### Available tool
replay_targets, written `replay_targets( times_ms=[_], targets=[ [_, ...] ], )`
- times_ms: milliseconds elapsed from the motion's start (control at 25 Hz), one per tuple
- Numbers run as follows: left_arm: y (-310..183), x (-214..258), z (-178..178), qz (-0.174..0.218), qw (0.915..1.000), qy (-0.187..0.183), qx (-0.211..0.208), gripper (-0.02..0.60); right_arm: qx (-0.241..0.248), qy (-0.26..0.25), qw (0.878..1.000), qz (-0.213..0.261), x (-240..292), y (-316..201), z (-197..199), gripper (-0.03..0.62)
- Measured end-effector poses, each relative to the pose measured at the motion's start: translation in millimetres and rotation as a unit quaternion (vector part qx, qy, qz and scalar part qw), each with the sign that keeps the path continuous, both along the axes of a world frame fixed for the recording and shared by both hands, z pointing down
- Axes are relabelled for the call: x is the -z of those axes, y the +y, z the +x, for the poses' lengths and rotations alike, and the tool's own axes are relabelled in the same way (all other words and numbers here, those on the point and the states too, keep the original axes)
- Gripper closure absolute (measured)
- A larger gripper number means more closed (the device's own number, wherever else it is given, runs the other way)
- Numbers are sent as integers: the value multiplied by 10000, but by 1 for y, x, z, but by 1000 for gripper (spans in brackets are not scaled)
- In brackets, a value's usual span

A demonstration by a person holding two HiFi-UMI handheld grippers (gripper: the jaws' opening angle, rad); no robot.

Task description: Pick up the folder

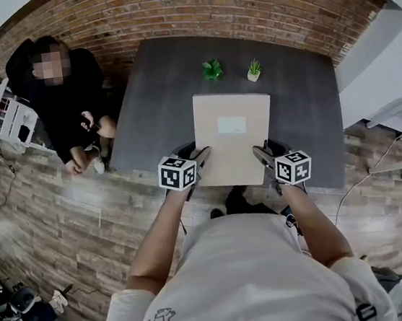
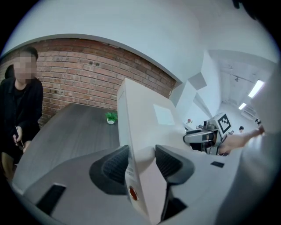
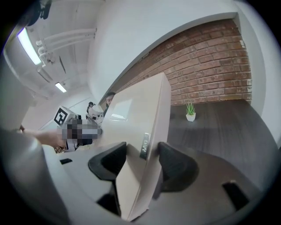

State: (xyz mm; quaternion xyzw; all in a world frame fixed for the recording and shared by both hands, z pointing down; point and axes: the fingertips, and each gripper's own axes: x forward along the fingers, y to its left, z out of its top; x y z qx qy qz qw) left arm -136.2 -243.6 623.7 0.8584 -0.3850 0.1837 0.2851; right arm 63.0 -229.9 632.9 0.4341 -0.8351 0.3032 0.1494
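Head view: I've got the folder up off the table, over its near half, label side up. L gripper holds the near-left edge and R gripper the near-right. L gripper view: I see both pads clamped on the folder's edge. R gripper view: same on the opp. edge, pads tight on it. Left plant and right plant stand on the table beyond the folder. A person sits by the brick wall, far left.
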Motion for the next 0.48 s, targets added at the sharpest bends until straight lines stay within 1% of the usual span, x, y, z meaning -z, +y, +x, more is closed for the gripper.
replay_targets(
  times_ms=[320, 480],
  targets=[
    [37, 36, -12, 329, 9994, 29, 36, 374, -16, 46, 9993, 381, 38, 36, -11, 356],
    [48, 46, -10, 426, 9991, 28, 23, 374, -13, 37, 9989, 460, 48, 48, -10, 358]
  ],
)
